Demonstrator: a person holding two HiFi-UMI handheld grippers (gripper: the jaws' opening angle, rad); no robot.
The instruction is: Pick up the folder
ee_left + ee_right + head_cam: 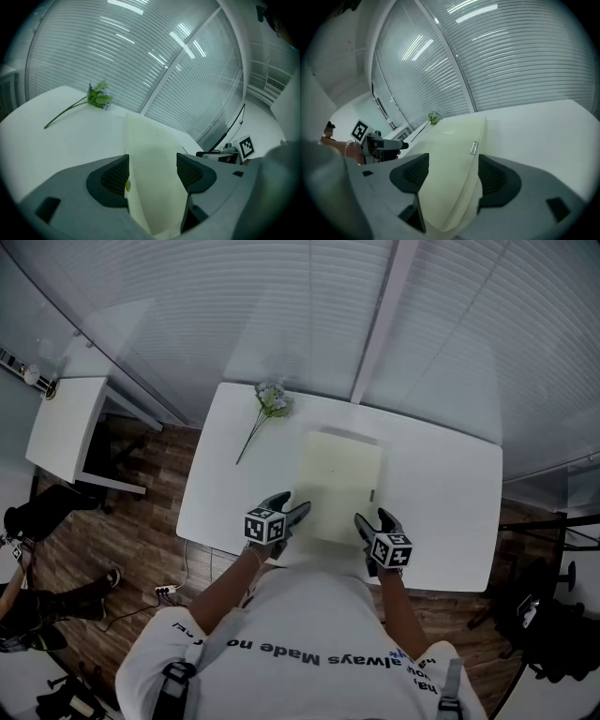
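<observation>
A pale yellow folder [342, 484] lies flat on the white table [441, 484], its near edge toward me. My left gripper [291, 505] is at its near left corner and my right gripper [373, 519] at its near right corner. In the left gripper view the folder [150, 154] runs between the wide-spread jaws of the left gripper [152, 171], with its edge close by the left pad. In the right gripper view the folder [450, 154] with its small metal clip [474, 147] lies between the jaws of the right gripper [449, 173]. Neither pair of pads presses on it.
A green flower sprig [272, 404] lies at the table's far left, beyond the folder. White blinds run behind the table. A small white side table [66, 427] stands to the left over a wooden floor. Cables and dark gear lie on the floor around.
</observation>
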